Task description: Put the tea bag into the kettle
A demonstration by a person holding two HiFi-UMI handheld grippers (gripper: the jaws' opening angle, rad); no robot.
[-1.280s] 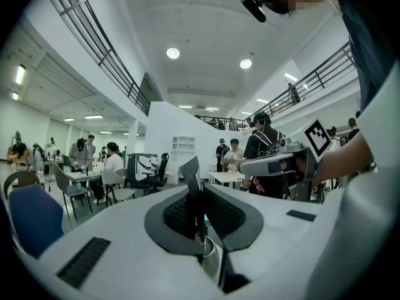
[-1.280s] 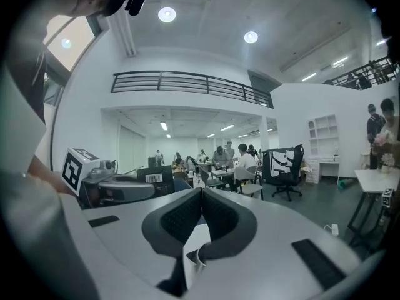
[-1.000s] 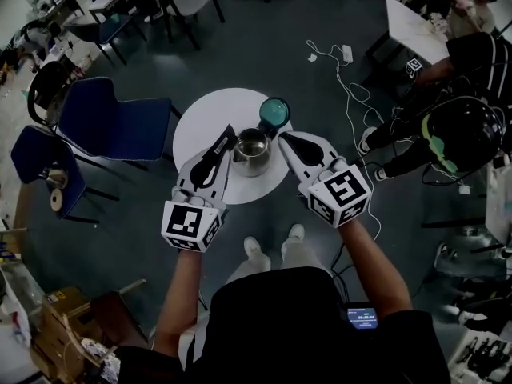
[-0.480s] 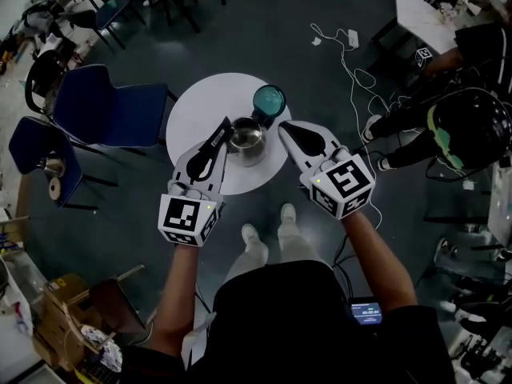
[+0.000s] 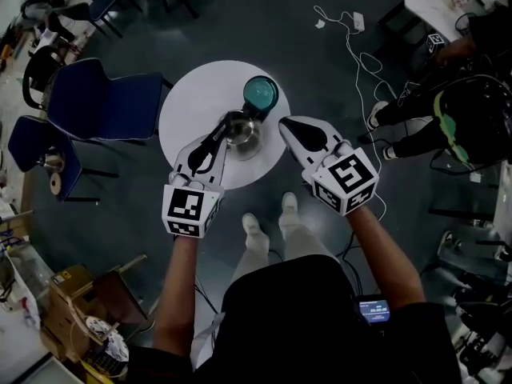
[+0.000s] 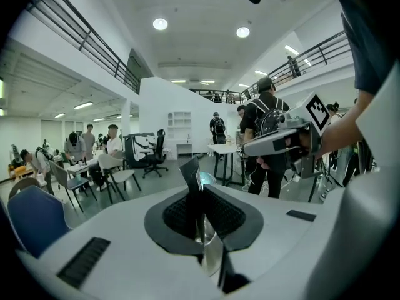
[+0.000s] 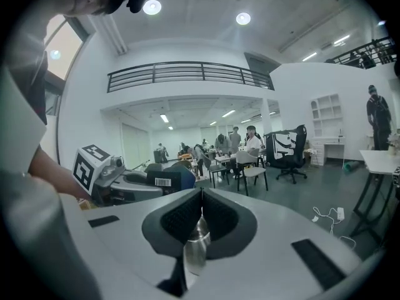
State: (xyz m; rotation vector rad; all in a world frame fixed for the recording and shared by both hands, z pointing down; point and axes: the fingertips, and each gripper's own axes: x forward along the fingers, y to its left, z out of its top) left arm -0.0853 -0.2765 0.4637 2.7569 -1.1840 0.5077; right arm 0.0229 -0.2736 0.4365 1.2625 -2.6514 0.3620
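Note:
A steel kettle [image 5: 242, 132] stands open on the round white table [image 5: 192, 102], with its teal lid [image 5: 260, 93] lying just behind it. My left gripper [image 5: 225, 123] reaches to the kettle's left rim, shut on a dark flat tea bag [image 6: 190, 175] that sticks up between its pads. In the left gripper view my left gripper [image 6: 201, 195] points over the table. My right gripper [image 5: 285, 126] hovers at the table's right edge, beside the kettle and apart from it. In the right gripper view my right gripper [image 7: 201, 200] has its pads pressed together with nothing between them.
Two blue chairs [image 5: 100, 102] stand left of the table. Cables [image 5: 352, 50] trail over the dark floor at the back right, and a seated person [image 5: 460, 114] is at the right. Cardboard boxes [image 5: 76, 294] sit at the lower left. My feet [image 5: 268, 218] are under the table's near edge.
Both grippers have sunk and moved forward over the table. The left one's tip, earlier beside the kettle, now reaches its rim with the tea bag still held.

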